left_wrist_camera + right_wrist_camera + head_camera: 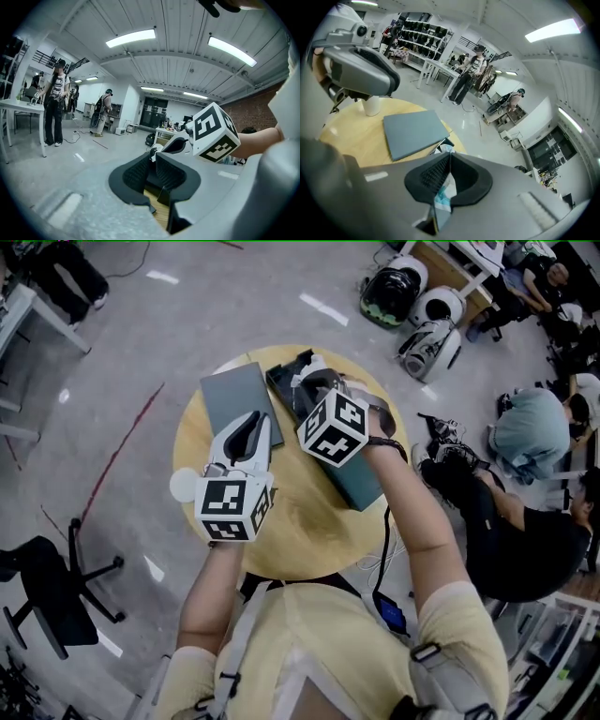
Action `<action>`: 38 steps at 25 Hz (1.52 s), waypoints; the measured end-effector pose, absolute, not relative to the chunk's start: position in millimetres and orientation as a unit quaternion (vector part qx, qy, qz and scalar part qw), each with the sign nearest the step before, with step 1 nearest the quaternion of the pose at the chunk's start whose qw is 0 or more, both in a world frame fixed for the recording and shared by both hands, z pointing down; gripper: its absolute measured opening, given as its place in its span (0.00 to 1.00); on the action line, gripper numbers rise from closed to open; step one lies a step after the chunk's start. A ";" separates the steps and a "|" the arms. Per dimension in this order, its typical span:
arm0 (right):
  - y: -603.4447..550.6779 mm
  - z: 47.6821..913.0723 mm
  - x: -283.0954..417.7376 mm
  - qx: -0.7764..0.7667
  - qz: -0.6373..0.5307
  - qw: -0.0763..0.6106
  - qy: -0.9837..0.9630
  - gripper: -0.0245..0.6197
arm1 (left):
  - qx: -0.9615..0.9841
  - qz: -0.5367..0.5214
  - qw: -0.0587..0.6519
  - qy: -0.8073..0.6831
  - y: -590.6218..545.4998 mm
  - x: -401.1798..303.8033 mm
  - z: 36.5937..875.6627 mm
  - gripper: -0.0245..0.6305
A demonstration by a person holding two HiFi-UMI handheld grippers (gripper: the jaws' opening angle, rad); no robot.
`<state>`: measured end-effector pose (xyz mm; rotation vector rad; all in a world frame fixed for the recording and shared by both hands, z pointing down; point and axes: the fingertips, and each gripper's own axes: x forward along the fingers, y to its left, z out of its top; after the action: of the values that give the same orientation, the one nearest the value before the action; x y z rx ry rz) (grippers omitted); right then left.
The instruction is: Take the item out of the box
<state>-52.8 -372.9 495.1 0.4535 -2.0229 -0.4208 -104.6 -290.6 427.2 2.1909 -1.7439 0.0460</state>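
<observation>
At the centre of the head view, the right gripper (449, 158) is clamped on a plastic-wrapped item (442, 192) at the top end of the box (361, 486) on the round surface (300, 535). The left gripper (153, 158) is left of it, jaws apart with nothing between. A grey lid (234, 399) lies flat at upper left, just beside the box.

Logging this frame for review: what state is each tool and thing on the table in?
Left tool: open, empty.
Right tool: shut on the white-blue packet.
Box: open, lid off.
Grey lid: lying flat on the table beside the box.
White cup: upright.
</observation>
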 end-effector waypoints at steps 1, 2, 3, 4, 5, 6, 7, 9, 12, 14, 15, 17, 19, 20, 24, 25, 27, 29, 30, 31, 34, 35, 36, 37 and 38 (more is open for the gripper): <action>-369.2 489.4 -49.5 0.192 -0.173 0.488 -0.833 0.06 | 0.774 0.014 0.168 -0.610 -288.9 -102.0 424.1 0.11; -365.5 483.9 -46.3 0.197 -0.174 0.486 -0.833 0.06 | 0.777 0.012 0.168 -0.607 -287.0 -100.0 421.3 0.11; -361.9 478.6 -43.3 0.202 -0.175 0.484 -0.833 0.06 | 0.779 0.010 0.167 -0.604 -284.8 -98.6 418.5 0.11; -358.3 473.4 -40.4 0.207 -0.176 0.482 -0.833 0.06 | 0.781 0.008 0.166 -0.602 -282.5 -97.6 415.8 0.11; -354.7 468.6 -37.4 0.211 -0.177 0.481 -0.832 0.06 | 0.783 0.007 0.166 -0.600 -280.1 -96.6 413.0 0.11; -351.1 464.2 -34.0 0.216 -0.178 0.479 -0.832 0.06 | 0.785 0.006 0.165 -0.598 -277.8 -95.4 410.3 0.11; -347.6 460.4 -30.4 0.220 -0.179 0.477 -0.832 0.06 | 0.786 0.005 0.163 -0.596 -275.6 -93.9 407.9 0.11; -340.3 454.4 -23.4 0.228 -0.178 0.474 -0.832 0.06 | 0.790 0.003 0.160 -0.592 -271.2 -90.9 403.6 0.11; -327.6 446.2 -14.8 0.237 -0.178 0.470 -0.832 0.06 | 0.794 0.002 0.158 -0.588 -262.5 -88.0 396.7 0.11; -319.8 440.2 -9.8 0.244 -0.178 0.467 -0.831 0.06 | 0.795 0.001 0.157 -0.585 -256.8 -86.9 392.4 0.10; -316.0 437.6 -7.7 0.248 -0.178 0.464 -0.831 0.06 | 0.796 0.000 0.157 -0.584 -254.0 -87.0 391.0 0.10; -307.7 433.5 -3.8 0.257 -0.175 0.458 -0.833 0.06 | 0.797 -0.001 0.157 -0.583 -248.5 -87.9 389.9 0.10; -298.5 430.5 0.9 0.267 -0.168 0.450 -0.835 0.06 | 0.799 0.000 0.156 -0.580 -243.3 -88.2 390.0 0.10; -293.5 429.1 3.7 0.272 -0.165 0.446 -0.836 0.06 | 0.801 0.001 0.156 -0.578 -240.5 -87.9 389.8 0.10; -272.9 421.5 13.4 0.288 -0.158 0.436 -0.838 0.06 | 0.804 -0.001 0.157 -0.573 -228.7 -88.9 386.2 0.09; -268.6 419.2 16.5 0.292 -0.156 0.433 -0.838 0.06 | 0.805 -0.001 0.156 -0.572 -226.2 -88.4 385.0 0.09; -260.7 415.0 25.1 0.304 -0.149 0.426 -0.839 0.06 | 0.808 0.000 0.156 -0.568 -222.4 -85.0 383.2 0.09; -252.6 412.2 32.3 0.314 -0.141 0.420 -0.840 0.06 | 0.810 0.003 0.156 -0.564 -218.5 -82.6 381.9 0.09; -248.8 411.6 34.1 0.317 -0.138 0.419 -0.840 0.06 | 0.811 0.004 0.157 -0.564 -216.6 -82.9 381.4 0.09; -245.2 411.3 35.3 0.319 -0.136 0.417 -0.840 0.06 | 0.811 0.004 0.157 -0.563 -214.7 -83.6 381.2 0.09; -235.1 411.0 40.6 0.328 -0.129 0.412 -0.840 0.06 | 0.815 0.004 0.154 -0.558 -208.3 -82.8 380.5 0.09; -232.0 410.4 43.0 0.332 -0.126 0.409 -0.840 0.06 | 0.817 0.005 0.151 -0.556 -205.7 -81.4 379.7 0.09; -229.3 409.6 45.2 0.336 -0.122 0.406 -0.841 0.06 | 0.819 0.008 0.147 -0.554 -203.1 -80.0 378.6 0.09; -226.5 408.8 46.8 0.339 -0.117 0.403 -0.842 0.06 | 0.822 0.010 0.142 -0.552 -200.6 -79.0 377.3 0.08; -223.5 408.1 47.7 0.342 -0.112 0.399 -0.843 0.06 | 0.823 0.012 0.140 -0.550 -198.1 -78.4 376.1 0.08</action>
<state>47.7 -223.5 408.1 0.8661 -2.1341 -0.2844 -78.4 -198.1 376.1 2.3794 -1.5893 0.0353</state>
